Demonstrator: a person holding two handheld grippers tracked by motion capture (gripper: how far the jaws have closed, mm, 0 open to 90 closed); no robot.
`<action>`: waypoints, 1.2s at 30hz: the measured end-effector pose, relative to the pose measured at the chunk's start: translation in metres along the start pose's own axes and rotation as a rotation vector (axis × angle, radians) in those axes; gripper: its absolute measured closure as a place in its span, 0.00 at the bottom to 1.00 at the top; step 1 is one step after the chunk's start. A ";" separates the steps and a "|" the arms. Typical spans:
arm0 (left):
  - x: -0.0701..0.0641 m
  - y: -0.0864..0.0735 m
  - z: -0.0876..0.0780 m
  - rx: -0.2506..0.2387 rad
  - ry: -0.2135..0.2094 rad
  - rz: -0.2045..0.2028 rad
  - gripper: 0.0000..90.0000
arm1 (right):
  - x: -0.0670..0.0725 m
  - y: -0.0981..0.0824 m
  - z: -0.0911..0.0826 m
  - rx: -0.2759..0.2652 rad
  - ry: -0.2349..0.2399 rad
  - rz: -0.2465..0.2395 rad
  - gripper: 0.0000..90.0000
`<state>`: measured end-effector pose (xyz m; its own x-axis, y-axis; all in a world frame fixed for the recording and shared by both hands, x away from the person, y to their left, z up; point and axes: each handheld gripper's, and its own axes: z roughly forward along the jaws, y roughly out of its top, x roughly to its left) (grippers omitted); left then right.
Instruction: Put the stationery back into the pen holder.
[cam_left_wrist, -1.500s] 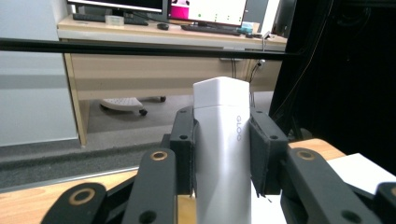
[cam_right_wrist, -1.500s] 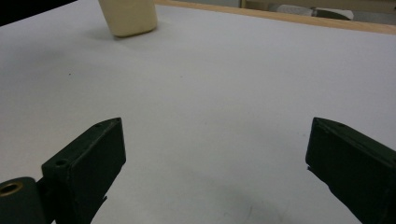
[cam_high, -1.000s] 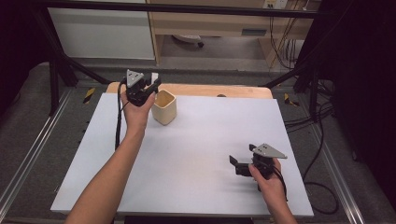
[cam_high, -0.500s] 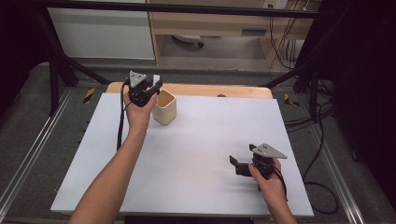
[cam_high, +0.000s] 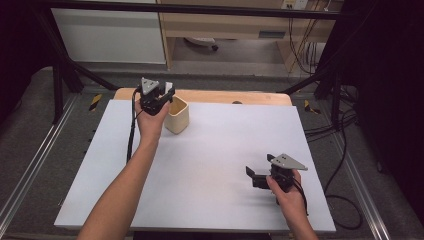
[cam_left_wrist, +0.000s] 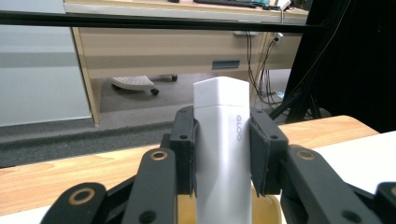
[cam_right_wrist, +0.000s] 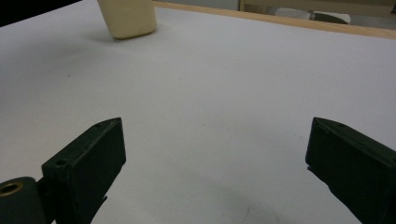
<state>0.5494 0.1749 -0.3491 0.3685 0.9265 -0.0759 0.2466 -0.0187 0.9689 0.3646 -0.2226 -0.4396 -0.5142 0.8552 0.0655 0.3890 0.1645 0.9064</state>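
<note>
Item 1, far left of your reach: your left gripper (cam_high: 167, 92), held up at the back edge of the table, just above and beside the cream cup (cam_high: 176, 115). Its two black jaws are pinched on a white stick-shaped tube (cam_left_wrist: 221, 154), which stands upright between them. The tube is smooth, matte white plastic, rectangular in section with softened corners and a flat top; pale lettering runs down one face near the right-hand jaw. In the left gripper view, a tan, rounded rim directly under the tube is partly hidden by the jaws.

Item 2: the cream cup, sitting on the white table surface (cam_high: 215, 165) close to the far edge, touching nothing but the table. It is a squarish tumbler with rounded corners, opaque, smooth-walled, open at the top. From the right gripper view it sits well away at the far left (cam_right_wrist: 127, 18).

Item 3: the table surface, a flat matte white sheet, laid over a light wooden tabletop (cam_high: 235, 96) whose edge shows along the back.

Item 4, right side: your right gripper (cam_high: 257, 175), held low over the near right part of the sheet. Its jaws are spread wide with nothing between them; the pads (cam_right_wrist: 88, 168) are blunt black blocks.
</note>
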 end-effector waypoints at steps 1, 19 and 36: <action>0.001 -0.001 0.000 0.001 0.002 -0.007 0.74 | 0.000 0.000 0.000 0.000 0.000 0.000 0.06; 0.004 -0.010 0.003 0.005 0.005 -0.027 0.74 | 0.001 0.000 0.001 0.001 0.003 0.000 0.06; -0.001 -0.013 0.012 0.009 -0.009 -0.010 0.74 | 0.000 -0.001 0.001 0.008 0.006 0.004 0.06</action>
<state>0.5566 0.1692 -0.3650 0.3737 0.9234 -0.0878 0.2585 -0.0128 0.9659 0.3651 -0.2225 -0.4412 -0.5173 0.8529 0.0712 0.3969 0.1653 0.9029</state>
